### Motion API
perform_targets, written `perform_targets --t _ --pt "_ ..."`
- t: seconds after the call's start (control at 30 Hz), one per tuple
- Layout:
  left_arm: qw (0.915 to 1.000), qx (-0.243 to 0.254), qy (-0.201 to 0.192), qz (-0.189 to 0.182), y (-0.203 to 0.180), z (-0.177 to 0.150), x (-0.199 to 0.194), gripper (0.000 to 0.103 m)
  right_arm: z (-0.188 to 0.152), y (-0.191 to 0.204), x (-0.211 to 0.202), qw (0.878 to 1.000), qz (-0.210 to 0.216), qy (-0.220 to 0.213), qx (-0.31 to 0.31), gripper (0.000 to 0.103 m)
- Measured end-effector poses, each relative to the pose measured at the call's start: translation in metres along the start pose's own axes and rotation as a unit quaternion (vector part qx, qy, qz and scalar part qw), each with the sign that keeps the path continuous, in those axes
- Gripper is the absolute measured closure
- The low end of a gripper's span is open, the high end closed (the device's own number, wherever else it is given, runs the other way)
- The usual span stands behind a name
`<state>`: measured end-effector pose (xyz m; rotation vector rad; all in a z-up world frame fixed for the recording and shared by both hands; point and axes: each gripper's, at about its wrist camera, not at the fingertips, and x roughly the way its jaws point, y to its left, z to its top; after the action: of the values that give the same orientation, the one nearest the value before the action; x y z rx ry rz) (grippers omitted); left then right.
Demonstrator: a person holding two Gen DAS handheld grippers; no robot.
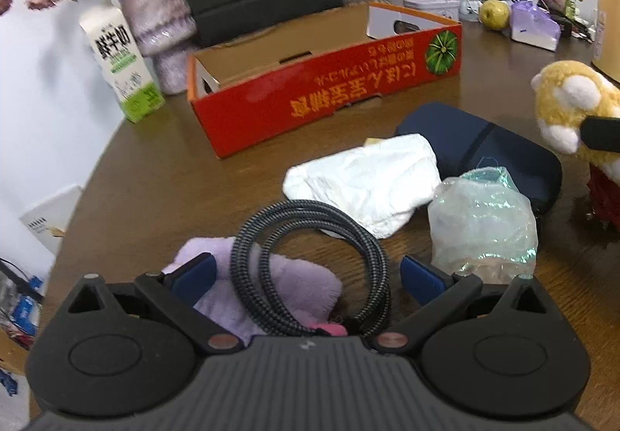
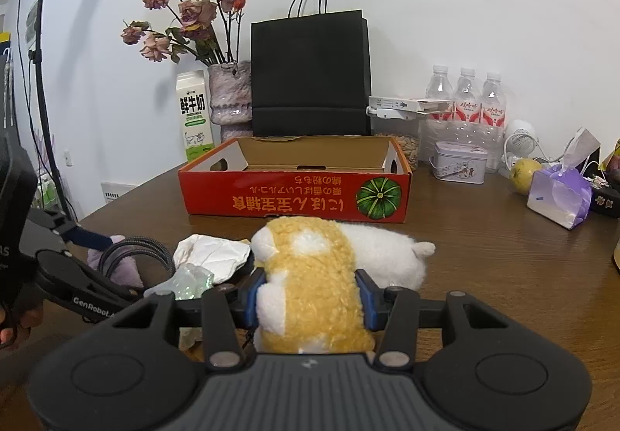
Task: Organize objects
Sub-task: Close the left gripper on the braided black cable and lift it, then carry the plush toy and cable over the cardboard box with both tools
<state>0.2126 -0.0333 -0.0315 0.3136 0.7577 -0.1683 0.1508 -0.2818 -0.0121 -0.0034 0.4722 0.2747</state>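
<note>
Brown wooden table [image 2: 484, 256]. Red box [image 2: 294, 194] stands mid-table toward the far edge; milk carton [image 2: 195, 117], vase [image 2: 230, 97] and black bag [image 2: 310, 82] behind it. Bottles [image 2: 467, 101], tin [image 2: 459, 161], tissue pack [image 2: 558, 198] far right. Navy case [image 1: 484, 144], white cloth [image 1: 364, 183], cable [image 1: 310, 268] nearer.

2 low wrist views toward box [image 1: 325, 82]

Even, bright indoor light, soft shadows on the white wall [image 2: 465, 4]; strong fisheye bending at edges (corners vignetted black); left view softly blurred, surface [image 1: 162, 175] showed mild sheen.
</note>
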Motion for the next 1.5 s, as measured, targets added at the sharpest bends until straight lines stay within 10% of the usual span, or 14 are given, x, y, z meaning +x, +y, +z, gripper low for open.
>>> perform_targets --t 0.27,0.37,1.5 --pt "0.9997 0.022 0.005 -0.005 -0.005 -0.004 0.006 0.000 0.004 0.002 0.009 1.000 0.002 0.005 0.000 0.057" --pt "0.9997 0.021 -0.002 -0.007 -0.005 -0.004 0.004 0.015 0.005 0.003 0.010 1.000 0.002 0.006 0.000 0.057" --pt "0.9974 -0.028 -0.066 0.006 0.006 0.019 -0.066 0.018 0.038 0.020 -0.015 0.999 0.009 -0.027 -0.016 0.057"
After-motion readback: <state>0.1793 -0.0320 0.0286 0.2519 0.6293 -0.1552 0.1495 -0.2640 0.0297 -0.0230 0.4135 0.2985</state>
